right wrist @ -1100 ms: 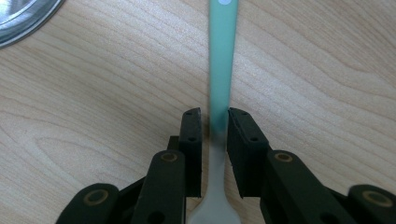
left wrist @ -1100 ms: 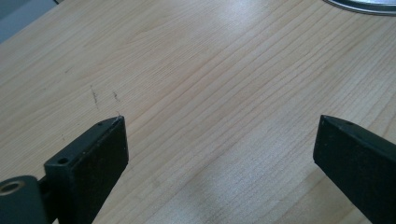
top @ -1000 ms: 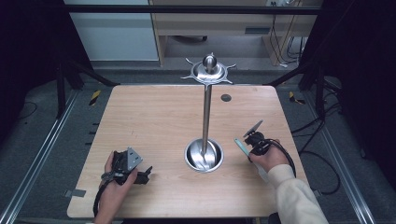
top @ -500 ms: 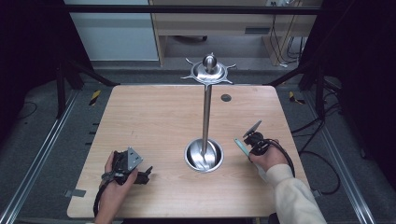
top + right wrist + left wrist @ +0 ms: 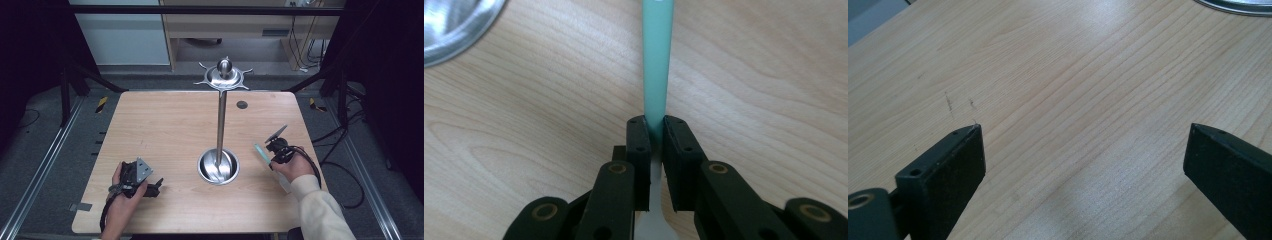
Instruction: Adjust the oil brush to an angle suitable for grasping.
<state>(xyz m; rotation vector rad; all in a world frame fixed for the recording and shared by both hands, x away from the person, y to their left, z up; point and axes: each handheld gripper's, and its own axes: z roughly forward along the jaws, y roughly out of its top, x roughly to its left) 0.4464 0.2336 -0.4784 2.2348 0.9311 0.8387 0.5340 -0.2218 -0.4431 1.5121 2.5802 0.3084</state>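
The right gripper (image 5: 654, 131) has its two black jaws pinched tight on a pale green strip (image 5: 657, 60), a flat, narrow piece that runs straight out beyond the fingertips and leaves the top of the right gripper view. A whitish part of the same strip shows behind the jaws. Out past the fingertips and off to their left lies the curved rim of a shiny metal base (image 5: 454, 27). In the high view this right gripper (image 5: 272, 152) sits just beside that round base (image 5: 218, 167), with the strip (image 5: 261, 152) angled above the wooden table (image 5: 165, 125).

The left gripper (image 5: 1083, 155) has its jaws spread wide apart, with bare wood grain between them. In the high view the left gripper (image 5: 150, 186) rests near the table's front edge, well apart from the base. From the base a slim metal pole (image 5: 220, 125) rises to a star-shaped top (image 5: 223, 75).
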